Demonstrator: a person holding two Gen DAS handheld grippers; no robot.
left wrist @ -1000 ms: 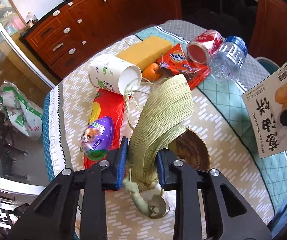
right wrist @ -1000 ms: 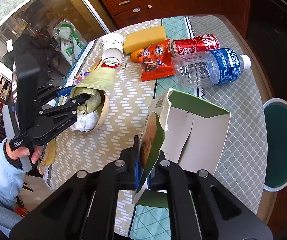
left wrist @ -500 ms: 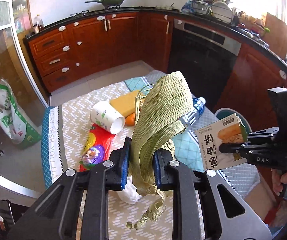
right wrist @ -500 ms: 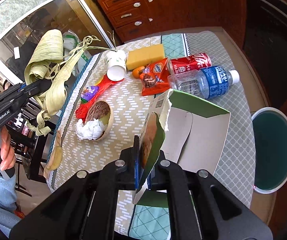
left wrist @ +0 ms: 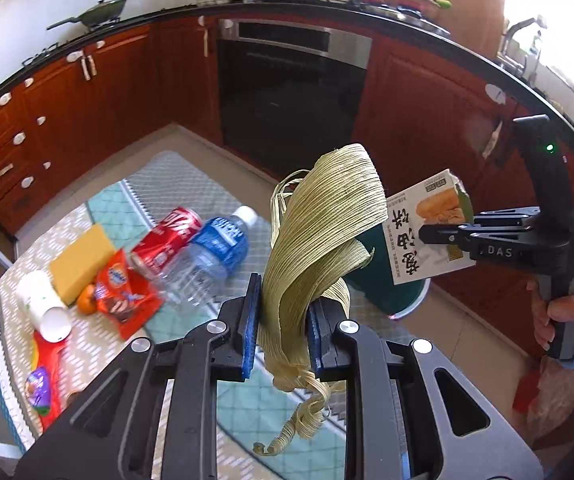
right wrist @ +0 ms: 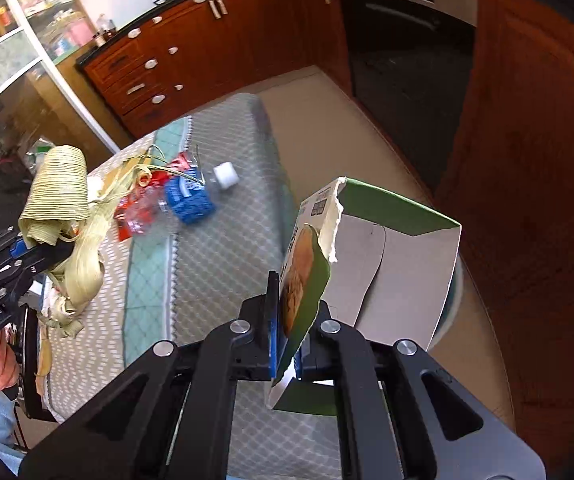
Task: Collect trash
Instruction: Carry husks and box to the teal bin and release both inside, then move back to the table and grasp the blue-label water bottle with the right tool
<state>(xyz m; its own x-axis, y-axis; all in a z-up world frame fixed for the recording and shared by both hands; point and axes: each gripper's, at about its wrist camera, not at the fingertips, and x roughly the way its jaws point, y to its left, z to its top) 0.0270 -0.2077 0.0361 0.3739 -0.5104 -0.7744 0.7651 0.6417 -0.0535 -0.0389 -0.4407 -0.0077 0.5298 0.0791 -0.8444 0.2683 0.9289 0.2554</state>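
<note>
1. Left gripper (left wrist: pixel 281 330): its blue pads are clamped on a bundle of corn husk (left wrist: pixel 319 240), held clear of the table. The husk's long axis runs forward and upward from the jaws, with curled ends hanging below them.

2. Right gripper (right wrist: pixel 287 344): its jaws are pinched narrow on the torn flap of an opened food carton (right wrist: pixel 371 256). The carton's body extends ahead and to the right of the fingertips, with its open end toward the tool.

3. Trash bin (left wrist: pixel 383 280): a dark green round bin on the floor past the table edge. In the left wrist view it lies ahead of the left gripper and slightly to its right, partly hidden behind the husk and the carton. In the right wrist view only a sliver of its rim (right wrist: pixel 453 300) shows, behind and below the carton.

4. Governing relation: the carton appears to hang almost directly above the bin, while the husk is nearer the table side; judged from this, the right gripper is the nearer tool and the left must travel forward and rightward.

5. Remaining trash on the table (right wrist: pixel 215 280), behind and left of the left gripper: water bottle (left wrist: pixel 215 256), red can (left wrist: pixel 167 232), orange wrapper (left wrist: pixel 127 296), paper cup (left wrist: pixel 45 308).
</note>
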